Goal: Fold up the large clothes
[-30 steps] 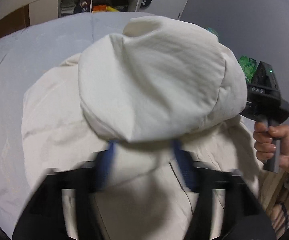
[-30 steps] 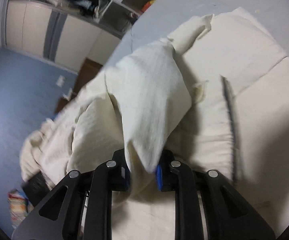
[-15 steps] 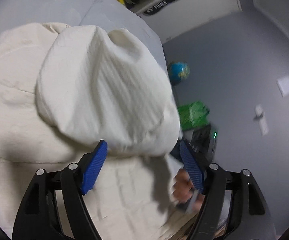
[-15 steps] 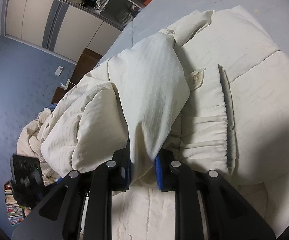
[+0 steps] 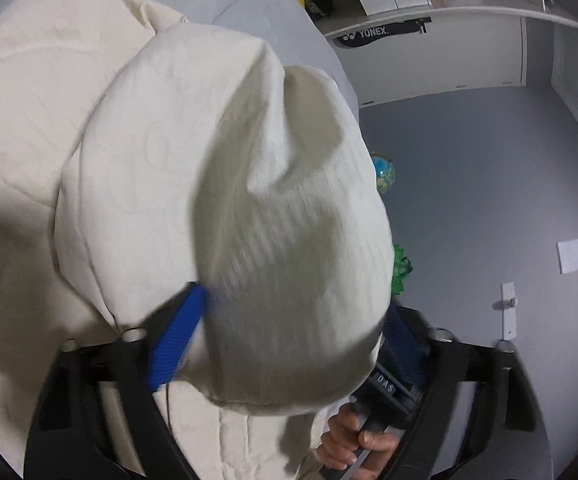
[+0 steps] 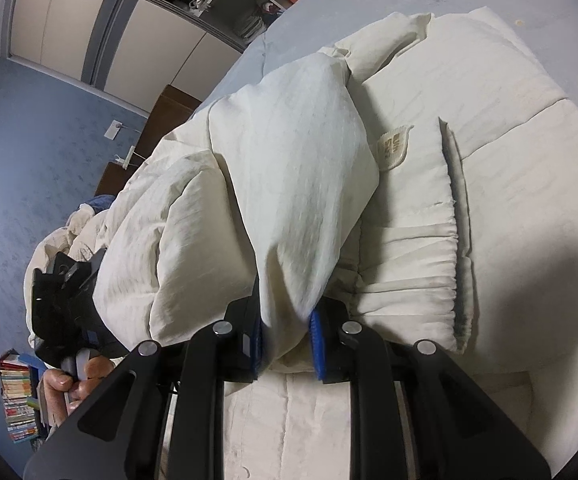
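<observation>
Both hands hold their tools angled down over the bed (image 6: pixel 569 20), side by side at its near edge. The right claw (image 6: pixel 287 338) is clenched on a hanging fold of the cream coat (image 6: pixel 489 200), its blue pads (image 6: pixel 317 340) pinching the cloth so that it rises in a peak above the black fingers. The left claw (image 5: pixel 289 344) has just been closing, with a thick bunch of the same coat between its pads (image 5: pixel 177 340); the cloth bulges out over both of them and hides the contact on the right side, so I cannot tell whether it has bitten yet. Seen from the right wrist, the left hand (image 6: pixel 65 388) grips the handle of its black tool low at the left edge; seen from the left wrist, the right hand (image 5: pixel 353 440) wraps its own handle just below the lifted cloth. The coat lies spread across the grey bed, with its gathered hem and a pocket flap showing on the right. A small leaf-shaped patch (image 6: pixel 395 150) is sewn on near the pocket; its lettering is too small to read. A black bag (image 5: pixel 381 32) under the shelf reads "YONEX.", and the right tool's body (image 5: pixel 387 390) carries "DAS".
</observation>
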### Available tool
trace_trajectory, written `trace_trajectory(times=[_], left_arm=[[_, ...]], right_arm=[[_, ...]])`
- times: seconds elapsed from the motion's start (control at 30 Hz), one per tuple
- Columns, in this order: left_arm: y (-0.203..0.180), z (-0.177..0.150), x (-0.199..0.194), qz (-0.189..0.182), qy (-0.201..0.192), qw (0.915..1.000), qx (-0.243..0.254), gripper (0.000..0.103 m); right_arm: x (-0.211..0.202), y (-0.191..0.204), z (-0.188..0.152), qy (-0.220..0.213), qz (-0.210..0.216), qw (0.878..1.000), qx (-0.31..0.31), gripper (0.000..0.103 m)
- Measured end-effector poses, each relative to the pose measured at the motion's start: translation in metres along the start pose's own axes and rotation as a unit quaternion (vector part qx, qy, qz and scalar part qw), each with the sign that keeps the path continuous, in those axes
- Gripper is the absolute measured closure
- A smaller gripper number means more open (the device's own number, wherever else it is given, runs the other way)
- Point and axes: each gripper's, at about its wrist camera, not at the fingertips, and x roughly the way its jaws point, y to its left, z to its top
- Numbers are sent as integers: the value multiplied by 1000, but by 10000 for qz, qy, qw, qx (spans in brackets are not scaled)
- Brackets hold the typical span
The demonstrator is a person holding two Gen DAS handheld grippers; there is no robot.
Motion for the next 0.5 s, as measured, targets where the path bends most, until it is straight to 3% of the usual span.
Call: trace_trajectory(times=[0.07, 0.1, 0.23, 0.33, 0.4, 0.5], left_arm=[[2, 4, 3, -63, 8, 10000, -7, 77], [2, 6, 2, -127, -52, 9999, 9, 85], [-22, 13, -23, -816, -650, 9936, 429, 88], [-56, 14, -51, -1426, -1250, 9752, 1137, 88], [-61, 12, -54, -1513, -1336, 9705, 1319, 88], [-49, 7, -45, -1321, -1287, 9714, 1495, 88]], right_arm=[[2, 3, 1, -25, 40, 10000, 29, 87], [2, 4, 2, -51, 103, 9999, 75, 87], [-2, 15, 10, -341, 612, 9971, 300, 87], [-13, 27, 19, -775, 1151, 9897, 341, 87], [-18, 32, 23, -1034, 1360, 9848, 322, 87], [-14, 28, 26, -1151, 1234, 9851, 324, 87]])
